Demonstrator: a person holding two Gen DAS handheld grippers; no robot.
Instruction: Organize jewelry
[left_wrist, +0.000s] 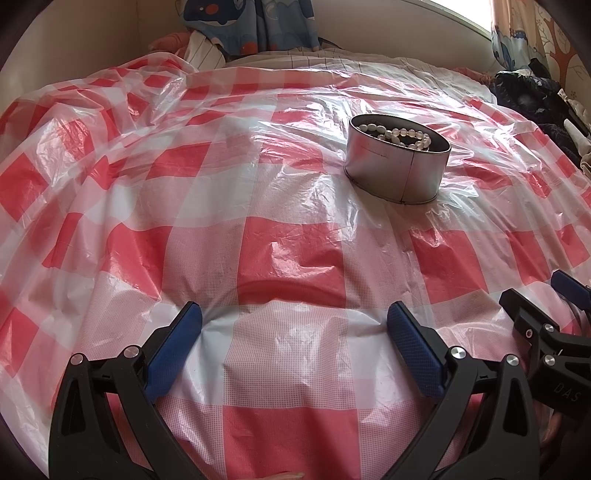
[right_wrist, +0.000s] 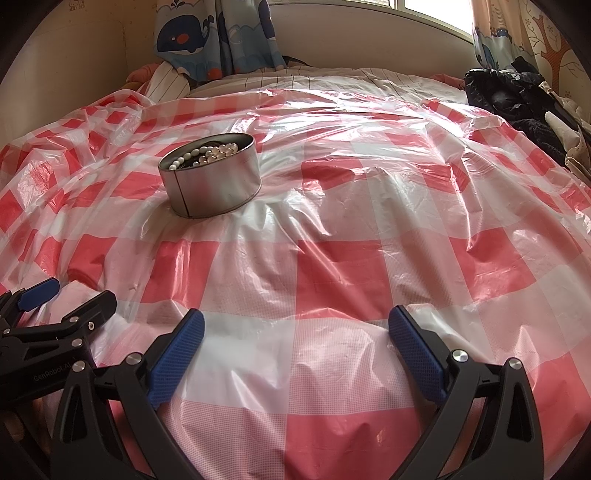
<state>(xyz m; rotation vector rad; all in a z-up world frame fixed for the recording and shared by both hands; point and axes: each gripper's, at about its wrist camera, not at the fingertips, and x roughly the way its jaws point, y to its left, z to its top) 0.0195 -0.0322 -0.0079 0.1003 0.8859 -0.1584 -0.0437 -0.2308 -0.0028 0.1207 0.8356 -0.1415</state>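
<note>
Nearest the cameras, the left gripper (left_wrist: 293, 321) and the right gripper (right_wrist: 295, 325) rest low on the bed side by side, each with its blue-padded fingers spread wide and nothing between them. Both press into the red-and-white checked plastic sheet (right_wrist: 332, 273), which is crinkled and covers the bed. Each gripper shows at the edge of the other's view.

Further out, well apart from both, an oval metal tin (left_wrist: 397, 166) stands upright on the sheet with its mouth facing up. Its long axis runs roughly across the bed, left to right. It lies ahead and to the right of the left gripper, ahead and to the left of the right one. Inside it a string of pale beads (left_wrist: 400, 134) is coiled near the rim.

Nothing lies between the grippers and the tin. Beyond, whale-print curtains (right_wrist: 207, 33) hang at the wall, and dark clothing (right_wrist: 517, 92) is piled at the far right.
</note>
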